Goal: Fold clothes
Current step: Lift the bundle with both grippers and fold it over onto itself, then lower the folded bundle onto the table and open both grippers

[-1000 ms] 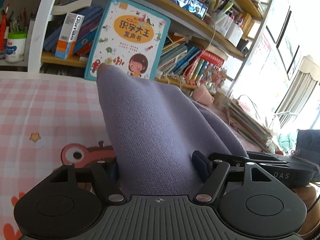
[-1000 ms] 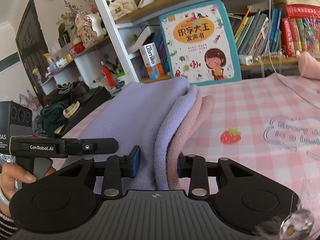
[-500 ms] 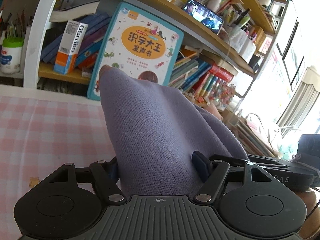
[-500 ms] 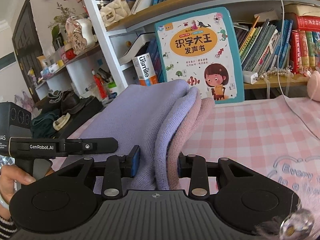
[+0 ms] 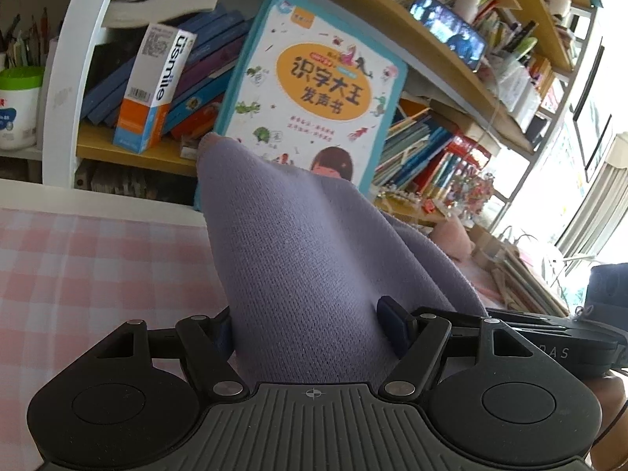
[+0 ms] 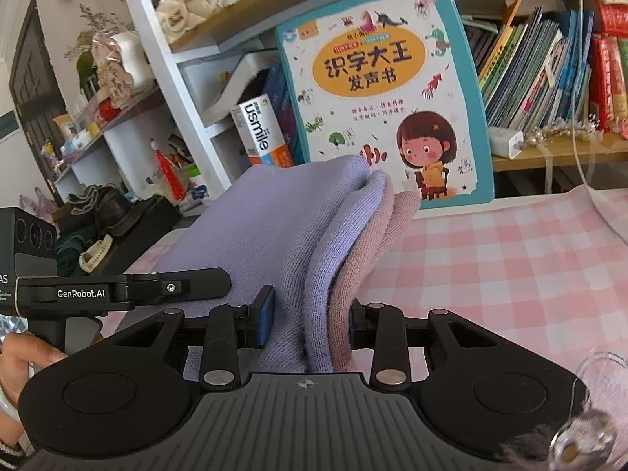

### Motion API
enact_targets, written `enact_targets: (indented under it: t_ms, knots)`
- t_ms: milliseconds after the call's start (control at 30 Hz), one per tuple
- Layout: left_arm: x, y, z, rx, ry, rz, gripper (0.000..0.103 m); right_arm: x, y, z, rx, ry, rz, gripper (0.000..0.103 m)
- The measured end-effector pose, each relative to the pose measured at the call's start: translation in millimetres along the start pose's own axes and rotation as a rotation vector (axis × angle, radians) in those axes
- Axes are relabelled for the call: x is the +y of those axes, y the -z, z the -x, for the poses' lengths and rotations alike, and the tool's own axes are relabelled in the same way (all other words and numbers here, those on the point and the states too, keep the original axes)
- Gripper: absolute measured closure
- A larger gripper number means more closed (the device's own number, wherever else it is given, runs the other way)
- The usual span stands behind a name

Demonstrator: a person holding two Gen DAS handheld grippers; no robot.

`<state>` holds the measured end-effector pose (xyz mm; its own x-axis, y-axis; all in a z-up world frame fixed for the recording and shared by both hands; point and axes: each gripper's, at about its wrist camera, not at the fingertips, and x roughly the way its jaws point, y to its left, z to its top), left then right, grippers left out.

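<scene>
Pink checked cloth (image 6: pixel 510 267) across the surface below, bookshelf (image 5: pixel 165 157) at the far side. Lilac knit (image 5: pixel 310 267) held up above the cloth, folded in layers, spanning both claws. Left claw (image 5: pixel 310 333) clamped on one end, right claw (image 6: pixel 310 322) clamped on the other.

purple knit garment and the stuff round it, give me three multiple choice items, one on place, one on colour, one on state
1. Where does the children's book stand?
A. against the bookshelf
B. flat on the cloth
C. in a tool

2. What colour is the checked cloth?
A. green and black
B. pink and white
C. plain blue

3. The right tool is:
A. open, empty
B. out of view
C. shut on the garment

A: the children's book leans upright at the bookshelf.
B: the checked cloth shows pink and white squares.
C: the right tool pinches the purple knit garment.
</scene>
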<state>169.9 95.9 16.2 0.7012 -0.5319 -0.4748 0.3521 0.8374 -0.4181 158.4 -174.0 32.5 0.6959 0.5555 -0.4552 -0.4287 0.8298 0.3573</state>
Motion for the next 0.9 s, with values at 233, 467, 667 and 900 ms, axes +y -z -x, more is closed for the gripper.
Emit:
enact_targets:
  t_ms: [233, 467, 667, 900]
  knots:
    - [23.8, -10.8, -26.8, 0.016, -0.005, 0.022, 0.031, -16.6, -9.9, -33.0, 0.026, 0.0, -0.026, 0.072]
    - [38.5, -20.7, -46.9, 0.018, -0.022, 0.033, 0.031, -35.8, -19.6, -60.8, 0.042, -0.026, -0.07, 0.071]
    - [48.9, -22.6, -62.1, 0.017, -0.024, 0.045, 0.031, -49.2, -23.4, -78.2, 0.052, -0.03, -0.093, 0.071]
    - [61.3, -19.1, -68.0, 0.007, 0.008, 0.071, 0.03, -65.0, -21.3, -86.8, 0.053, -0.075, -0.134, 0.068]
